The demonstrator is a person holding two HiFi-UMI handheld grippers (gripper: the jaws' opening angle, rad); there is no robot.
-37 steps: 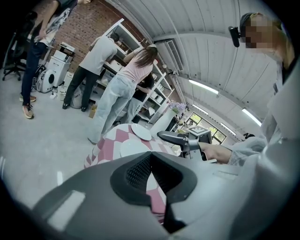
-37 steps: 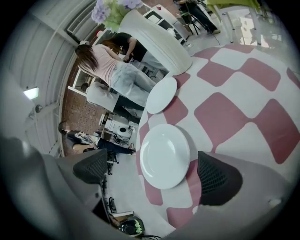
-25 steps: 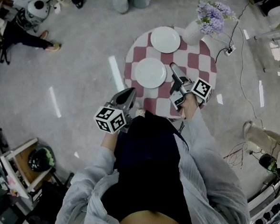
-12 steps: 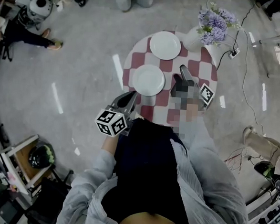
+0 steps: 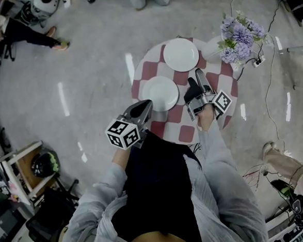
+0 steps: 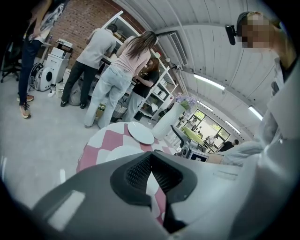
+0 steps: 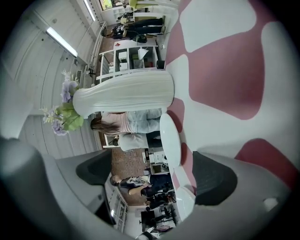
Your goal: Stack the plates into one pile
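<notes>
While right gripper (image 5: pixel 194 78) jaws stand wide, lately narrowing, nothing between, and left gripper (image 5: pixel 145 104) jaws meet empty: slip one jaw under rim of far plate (image 5: pixel 181 55), then carry it level onto near plate (image 5: pixel 160 93).

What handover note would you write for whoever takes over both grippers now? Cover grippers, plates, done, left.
Left gripper: shut, empty, at the near edge of the checked table.
Right gripper: open, jaws just been closing a little, nothing between them, beside the near plate, aimed at the far plate.
Done: nothing; plates lie apart on the table.
Left: lift one plate onto the other.
</notes>
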